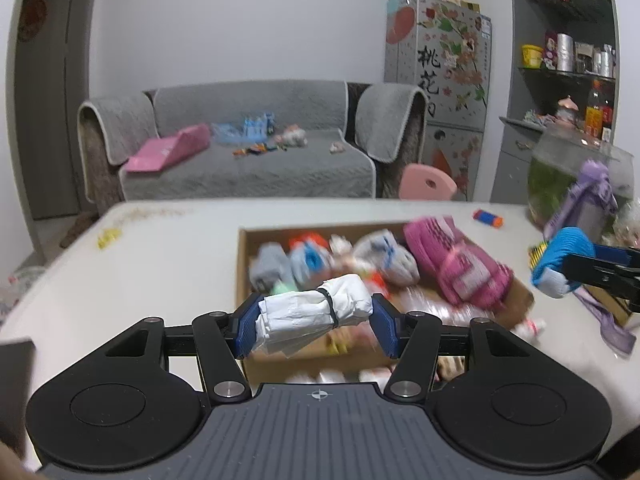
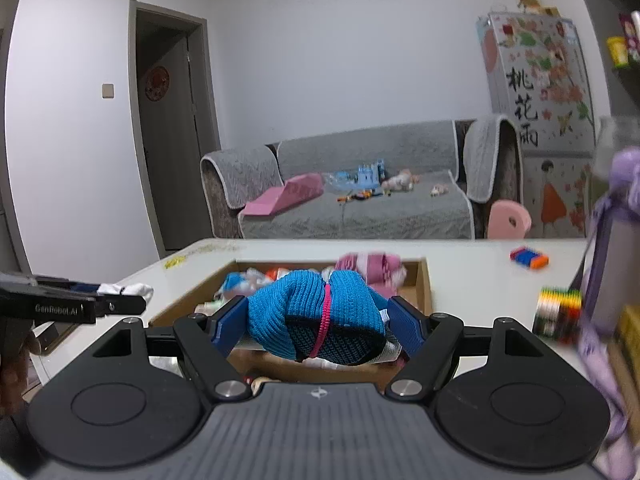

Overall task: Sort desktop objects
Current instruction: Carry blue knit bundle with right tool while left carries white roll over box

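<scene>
White tabletop [image 1: 160, 264] carrying an open cardboard box [image 1: 242, 264] crammed with rolled socks and a pink shoe [image 1: 456, 264]. Above the box, left gripper [image 1: 316, 326] with jaws clamped on a white bundle [image 1: 312, 312] (black band around it). Alongside, right gripper [image 2: 316, 328] with jaws pinching a blue sock roll [image 2: 316, 316], pink-banded.

My left gripper [image 1: 314, 326] is pinching a crinkled, matt white bundle [image 1: 316, 312], cloth or paper. My right gripper [image 2: 316, 330] is squeezing a ribbed blue knit roll [image 2: 316, 316] over the matt cardboard box [image 2: 425, 288] on the smooth table [image 2: 472, 276].
</scene>
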A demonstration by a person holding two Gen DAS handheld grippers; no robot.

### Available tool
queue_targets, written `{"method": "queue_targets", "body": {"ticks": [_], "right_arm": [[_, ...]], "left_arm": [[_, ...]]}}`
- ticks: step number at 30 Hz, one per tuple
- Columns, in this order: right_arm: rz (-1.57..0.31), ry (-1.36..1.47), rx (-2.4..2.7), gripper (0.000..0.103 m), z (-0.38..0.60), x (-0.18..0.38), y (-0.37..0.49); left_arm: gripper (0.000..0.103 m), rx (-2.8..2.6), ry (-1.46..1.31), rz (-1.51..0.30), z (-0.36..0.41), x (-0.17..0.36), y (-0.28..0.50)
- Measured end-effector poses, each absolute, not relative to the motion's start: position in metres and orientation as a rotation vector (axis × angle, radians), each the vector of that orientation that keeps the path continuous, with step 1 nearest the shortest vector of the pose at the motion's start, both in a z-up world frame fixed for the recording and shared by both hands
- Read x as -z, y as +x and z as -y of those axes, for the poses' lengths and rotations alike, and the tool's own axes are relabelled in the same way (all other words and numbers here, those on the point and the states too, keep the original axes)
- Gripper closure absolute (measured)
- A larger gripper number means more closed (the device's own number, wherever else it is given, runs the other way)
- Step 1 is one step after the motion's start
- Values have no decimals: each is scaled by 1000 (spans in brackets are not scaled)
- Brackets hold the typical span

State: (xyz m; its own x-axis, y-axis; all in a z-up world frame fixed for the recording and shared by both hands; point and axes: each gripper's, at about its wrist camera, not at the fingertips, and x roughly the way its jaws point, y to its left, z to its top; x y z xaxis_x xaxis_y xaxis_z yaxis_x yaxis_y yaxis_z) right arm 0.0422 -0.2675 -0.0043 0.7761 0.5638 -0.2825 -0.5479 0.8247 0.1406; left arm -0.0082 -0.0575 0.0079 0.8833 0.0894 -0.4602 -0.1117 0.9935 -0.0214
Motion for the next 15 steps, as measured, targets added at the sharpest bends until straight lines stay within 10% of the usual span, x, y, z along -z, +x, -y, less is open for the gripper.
{"method": "queue_targets", "body": {"ticks": [15], "right_arm": [[-253,33,-699,31,239,-36,90]], "left_arm": [[40,-74,-21,-441,49,-60,66]]}}
